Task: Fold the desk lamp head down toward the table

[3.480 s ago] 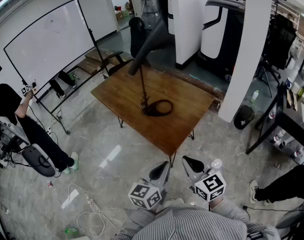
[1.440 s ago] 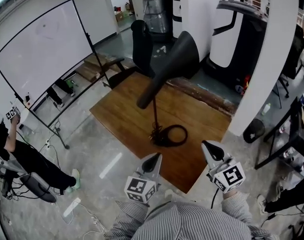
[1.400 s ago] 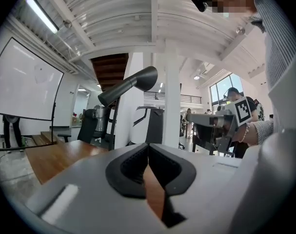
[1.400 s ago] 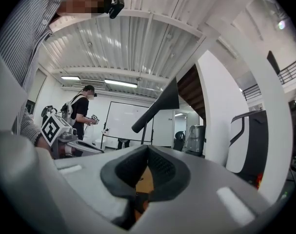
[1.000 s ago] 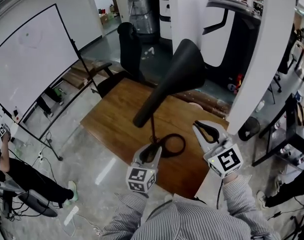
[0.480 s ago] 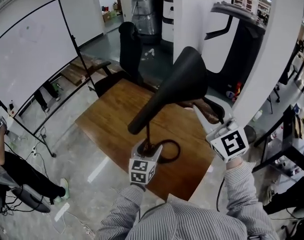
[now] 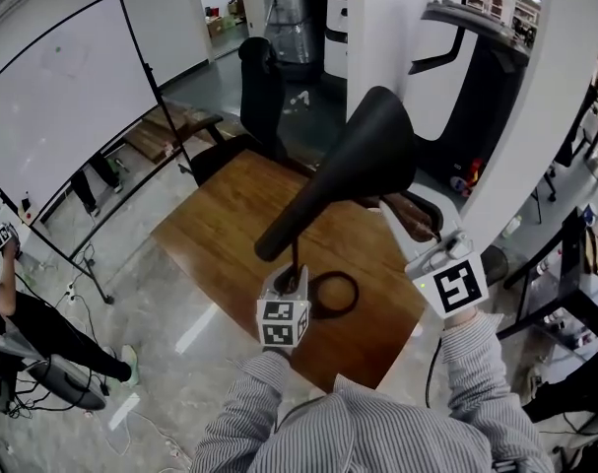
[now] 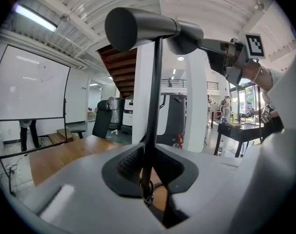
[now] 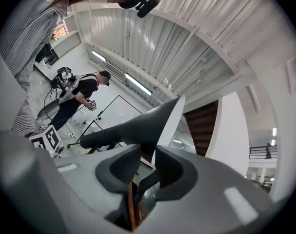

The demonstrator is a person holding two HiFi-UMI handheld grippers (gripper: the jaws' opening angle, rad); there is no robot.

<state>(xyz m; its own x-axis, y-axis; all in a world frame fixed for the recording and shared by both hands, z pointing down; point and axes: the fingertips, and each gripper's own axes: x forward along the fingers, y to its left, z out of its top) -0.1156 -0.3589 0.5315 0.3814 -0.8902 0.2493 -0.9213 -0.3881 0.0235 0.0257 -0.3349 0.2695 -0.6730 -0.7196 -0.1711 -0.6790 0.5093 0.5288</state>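
Observation:
A black desk lamp stands on the wooden table (image 7: 215,230). Its cone-shaped head (image 7: 350,170) tilts up to the right above a thin stem (image 7: 295,255) and a ring base (image 7: 336,295). My left gripper (image 7: 292,277) is low on the stem. In the left gripper view the stem (image 8: 153,106) runs up between the closing jaws of the left gripper (image 8: 150,152), and both pads touch it. My right gripper (image 7: 409,211) is at the lower rim of the head's wide end. In the right gripper view the head (image 9: 133,127) dips into the closing jaws of the right gripper (image 9: 148,152).
A whiteboard (image 7: 62,97) stands to the left, with a person (image 7: 8,299) below it. A black office chair (image 7: 264,82) is behind the table. White pillars (image 7: 392,28) and a treadmill (image 7: 456,62) lie beyond. A dark side table (image 7: 574,264) is at the right.
Both grippers have moved from in front of my body up to the lamp. The left came in to the stem. The right rose to the head's rim. The lamp has not visibly moved.

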